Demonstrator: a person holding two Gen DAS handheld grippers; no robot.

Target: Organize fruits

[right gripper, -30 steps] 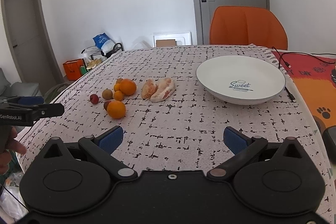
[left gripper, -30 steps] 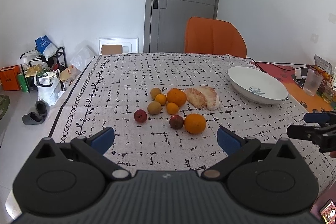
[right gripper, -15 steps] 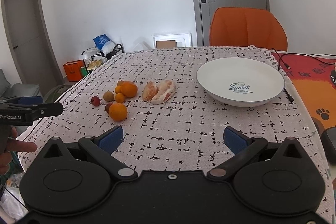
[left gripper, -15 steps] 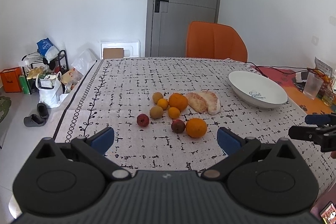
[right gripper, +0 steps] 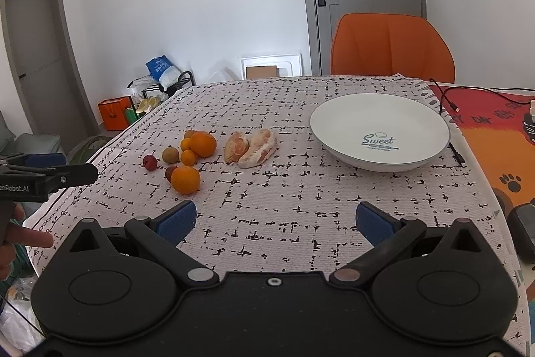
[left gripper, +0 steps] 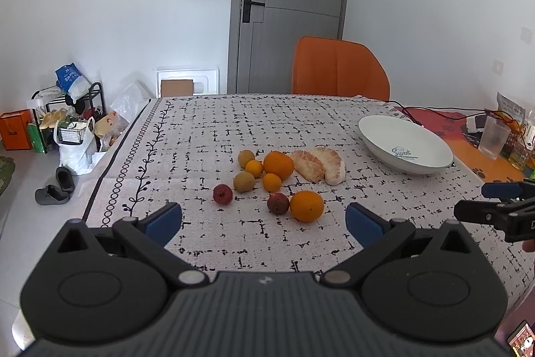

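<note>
Fruit (left gripper: pixel 274 179) lies clustered on the tabletop (left gripper: pixel 207 136) just left of the empty white bowl (right gripper: pixel 379 129). Both views have drifted slightly; nothing is picked yet. Left hand-held gripper (left gripper: pixel 264 221) and right hand-held gripper (right gripper: pixel 276 219) hover well short, fingers apart, empty.

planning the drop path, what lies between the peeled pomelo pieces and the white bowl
Only bare patterned tablecloth lies between the peeled pomelo pieces and the round white bowl; the right wrist view shows it best.
</note>
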